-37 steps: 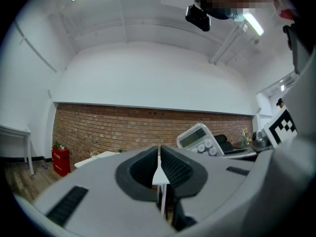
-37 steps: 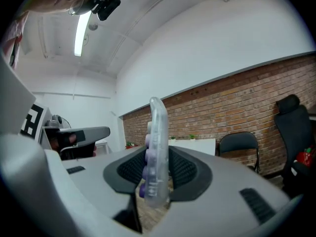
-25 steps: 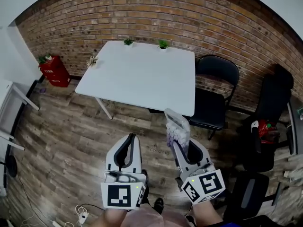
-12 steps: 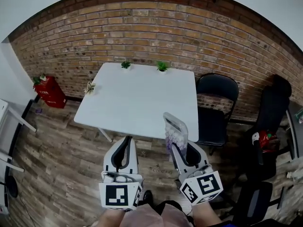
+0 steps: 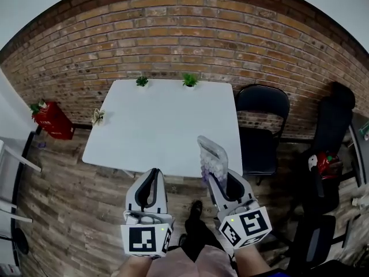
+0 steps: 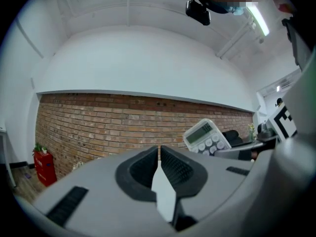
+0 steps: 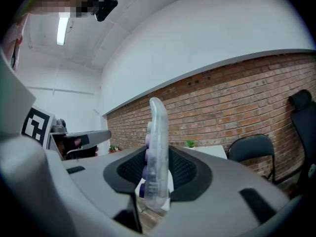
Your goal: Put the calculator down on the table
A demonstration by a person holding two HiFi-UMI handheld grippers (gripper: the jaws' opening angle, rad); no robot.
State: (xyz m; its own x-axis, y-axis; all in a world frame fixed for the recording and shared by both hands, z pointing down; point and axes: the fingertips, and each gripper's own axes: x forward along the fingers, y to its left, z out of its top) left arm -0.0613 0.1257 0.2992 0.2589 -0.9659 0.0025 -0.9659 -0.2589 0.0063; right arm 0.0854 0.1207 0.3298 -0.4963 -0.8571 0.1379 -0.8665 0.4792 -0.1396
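A pale calculator (image 5: 211,156) with purple keys stands on edge in my right gripper (image 5: 212,175), whose jaws are shut on its lower end; in the right gripper view the calculator (image 7: 156,152) rises edge-on between the pads. From the left gripper view the calculator (image 6: 206,135) shows its display and keys at the right. My left gripper (image 5: 151,179) is shut with nothing in it, and its pads (image 6: 159,163) meet at the tips. Both grippers hang just short of the near edge of the white table (image 5: 155,128), with the calculator's top over that edge.
Two small green plants (image 5: 189,80) stand at the table's far edge and a dried sprig (image 5: 97,117) at its left edge. A black folding chair (image 5: 260,126) stands right of the table, more dark chairs (image 5: 328,149) further right. A red crate (image 5: 52,120) sits by the brick wall.
The table has come nearer in the head view; both grippers now reach its near edge, the calculator still held upright. The jaws have not changed.
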